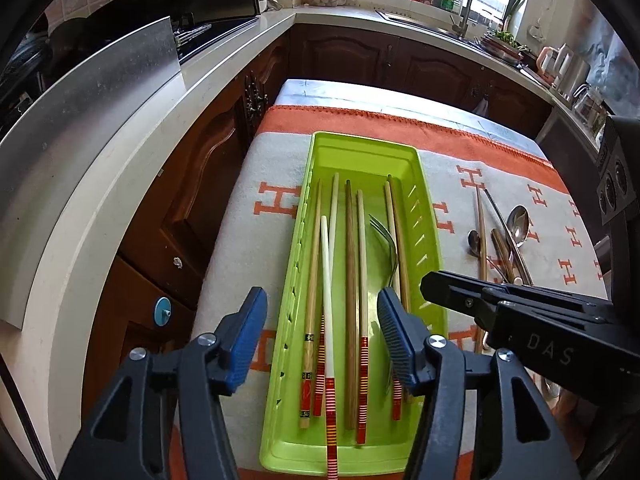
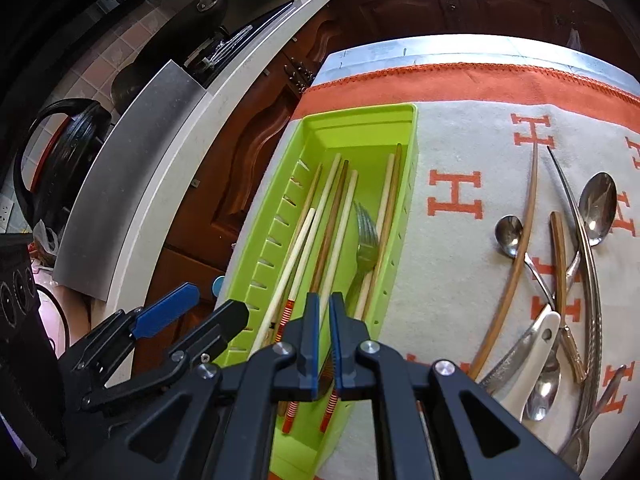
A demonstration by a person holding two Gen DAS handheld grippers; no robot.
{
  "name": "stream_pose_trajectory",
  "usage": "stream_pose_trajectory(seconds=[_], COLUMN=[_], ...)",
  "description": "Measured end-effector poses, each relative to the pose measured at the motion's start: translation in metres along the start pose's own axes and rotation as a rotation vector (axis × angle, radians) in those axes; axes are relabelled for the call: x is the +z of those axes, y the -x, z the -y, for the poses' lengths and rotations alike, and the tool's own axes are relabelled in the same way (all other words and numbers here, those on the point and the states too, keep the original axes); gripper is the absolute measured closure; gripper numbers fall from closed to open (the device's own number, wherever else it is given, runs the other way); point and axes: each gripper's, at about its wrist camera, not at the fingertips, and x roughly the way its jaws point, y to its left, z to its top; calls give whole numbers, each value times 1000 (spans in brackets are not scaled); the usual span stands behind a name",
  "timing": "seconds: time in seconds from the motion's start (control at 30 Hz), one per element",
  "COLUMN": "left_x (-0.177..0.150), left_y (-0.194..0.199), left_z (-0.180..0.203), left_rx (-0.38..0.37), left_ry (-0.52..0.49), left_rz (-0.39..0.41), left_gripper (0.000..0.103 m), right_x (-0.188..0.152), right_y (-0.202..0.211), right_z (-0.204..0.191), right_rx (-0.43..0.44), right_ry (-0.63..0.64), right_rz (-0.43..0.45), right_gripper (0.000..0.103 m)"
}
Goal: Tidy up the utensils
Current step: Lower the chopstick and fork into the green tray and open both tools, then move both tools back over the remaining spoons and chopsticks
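Left wrist view: the left gripper [image 1: 322, 334] hangs wide and empty over the green tray [image 1: 428, 216], where chopsticks [image 1: 350, 280] and a fork [image 1: 384, 236] lie lengthwise.

Right wrist view: the right gripper [image 2: 324, 336] is nearly closed, apparently empty. Loose spoons [image 2: 598, 208] near the blanket's [image 2: 460, 128] right edge look stiff, light and slippery; grip mid-handle.
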Motion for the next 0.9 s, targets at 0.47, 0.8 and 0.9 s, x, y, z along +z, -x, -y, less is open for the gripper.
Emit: stream_pose_trajectory(seconds=[0.47,0.8,0.9], left_x=[-6,-27,-30], left_y=[4,-16,-23], left_z=[3,3,0], left_rx=[0,-28,-37], left_ry=[-9,1,15], left_rz=[-24,-138,-165], left_gripper=[37,77,92], right_x=[-11,-17,-19], right_y=[26,36,37], right_z=[19,27,29], right_rx=[-11,6,13], right_ry=[-27,-37,-44], right_rz=[28,47,51], right_gripper=[96,96,96])
